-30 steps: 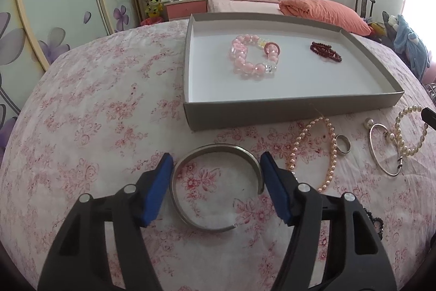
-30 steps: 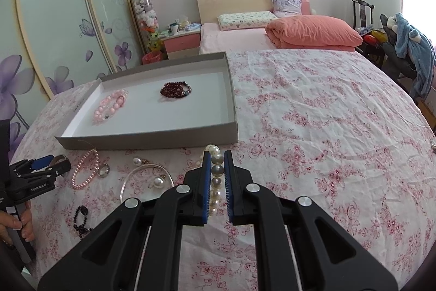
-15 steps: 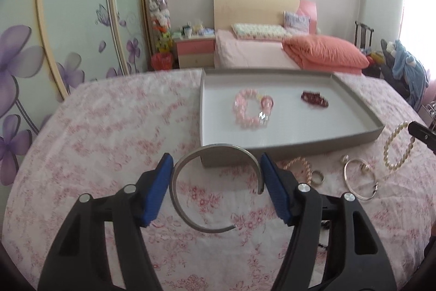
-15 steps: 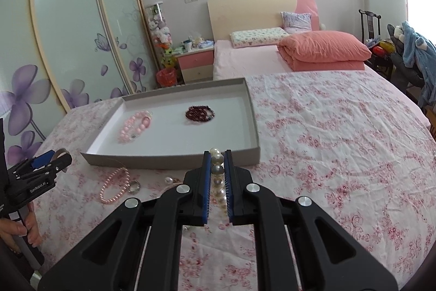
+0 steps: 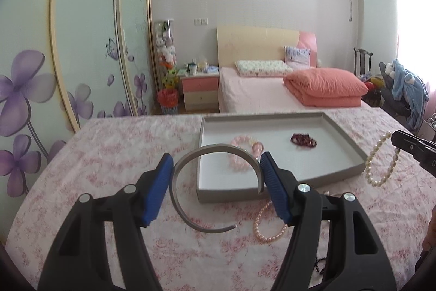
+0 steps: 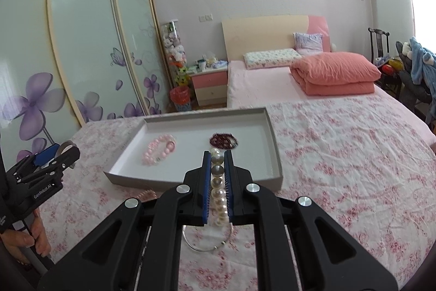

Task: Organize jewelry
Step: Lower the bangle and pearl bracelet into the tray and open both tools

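While both pieces hang clear of the floral bedspread, the left claw clamps an open silver cuff bangle across its width and the right claw is clenched on a white pearl bracelet, its loop dangling below the pads. Doing this step well looks to mean carrying each over the near wall of the grey tray, lowering to the white floor before letting go, and setting them apart from the pink bead bracelet and dark red bead bracelet already inside. The sprung cuff could skitter if dropped from height. On the bedspread before the tray lie a pink pearl strand and a thin silver hoop bangle. Beyond stand a second bed with a folded coral quilt, a pink nightstand and flower-printed wardrobe doors.
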Tool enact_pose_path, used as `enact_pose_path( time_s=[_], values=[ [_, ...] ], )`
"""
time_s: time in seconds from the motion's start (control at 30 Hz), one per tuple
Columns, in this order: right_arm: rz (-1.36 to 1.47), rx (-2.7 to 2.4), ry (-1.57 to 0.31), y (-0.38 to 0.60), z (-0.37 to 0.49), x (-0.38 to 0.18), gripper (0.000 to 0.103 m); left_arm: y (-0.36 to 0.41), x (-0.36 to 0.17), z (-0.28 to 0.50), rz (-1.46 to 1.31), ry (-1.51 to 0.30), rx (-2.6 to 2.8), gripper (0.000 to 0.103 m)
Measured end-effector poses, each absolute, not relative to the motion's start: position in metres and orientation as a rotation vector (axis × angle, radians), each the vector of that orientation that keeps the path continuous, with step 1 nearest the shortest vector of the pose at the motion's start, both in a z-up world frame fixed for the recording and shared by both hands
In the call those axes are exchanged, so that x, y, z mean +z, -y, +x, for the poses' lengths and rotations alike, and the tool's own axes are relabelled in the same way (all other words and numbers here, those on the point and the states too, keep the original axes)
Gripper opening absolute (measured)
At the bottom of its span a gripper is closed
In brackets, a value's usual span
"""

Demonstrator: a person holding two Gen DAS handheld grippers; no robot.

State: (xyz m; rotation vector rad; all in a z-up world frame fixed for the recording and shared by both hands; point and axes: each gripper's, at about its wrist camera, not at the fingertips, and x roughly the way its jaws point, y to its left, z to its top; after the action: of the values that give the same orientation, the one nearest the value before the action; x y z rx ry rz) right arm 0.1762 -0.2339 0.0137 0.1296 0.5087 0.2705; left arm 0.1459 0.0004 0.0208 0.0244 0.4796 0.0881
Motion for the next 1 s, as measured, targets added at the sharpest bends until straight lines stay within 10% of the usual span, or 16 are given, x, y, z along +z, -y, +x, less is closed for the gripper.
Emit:
enact_pose_path(
  time_s=[1.0],
  values=[
    [0.119, 0.28, -0.388, 0.203, 0.251, 0.047, 0.01, 0.031, 0.038, 0.228, 0.019, -0.426, 0.049, 0.064]
  ],
)
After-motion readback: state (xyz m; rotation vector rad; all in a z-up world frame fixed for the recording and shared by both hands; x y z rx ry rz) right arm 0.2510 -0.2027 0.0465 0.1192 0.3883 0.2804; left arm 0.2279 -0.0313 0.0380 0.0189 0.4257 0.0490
